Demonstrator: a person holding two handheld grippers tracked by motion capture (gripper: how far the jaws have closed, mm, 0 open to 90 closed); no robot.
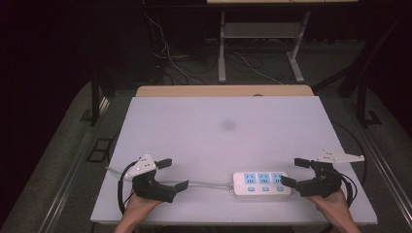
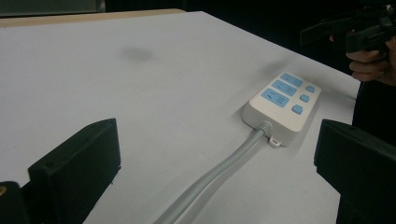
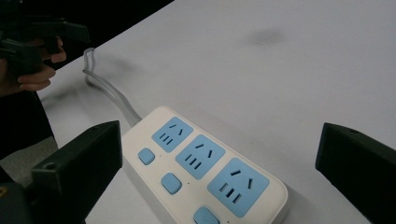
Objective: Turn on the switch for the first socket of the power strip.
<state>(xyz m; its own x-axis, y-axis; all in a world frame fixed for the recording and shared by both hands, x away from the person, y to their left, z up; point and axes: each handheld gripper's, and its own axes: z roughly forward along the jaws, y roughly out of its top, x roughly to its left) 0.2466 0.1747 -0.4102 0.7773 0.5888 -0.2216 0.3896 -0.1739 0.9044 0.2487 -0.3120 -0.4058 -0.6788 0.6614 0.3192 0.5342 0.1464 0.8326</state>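
Note:
A white power strip (image 1: 262,183) with three blue sockets and blue switches lies near the table's front edge; its grey cable (image 1: 204,184) runs left. My right gripper (image 1: 294,171) stands open just right of the strip, one jaw close to the strip's right end, nothing between the jaws. My left gripper (image 1: 174,174) is open at the front left, its lower jaw over the cable. In the left gripper view the strip (image 2: 283,105) and cable (image 2: 224,168) lie ahead between the open jaws. In the right gripper view the strip (image 3: 205,168) sits low between the wide jaws.
The white tabletop (image 1: 223,131) has a faint dark smudge (image 1: 228,125) at its middle. Beyond the far edge stand a table frame and loose cables (image 1: 170,58) on a dark floor. Cables trail from each gripper over the front corners.

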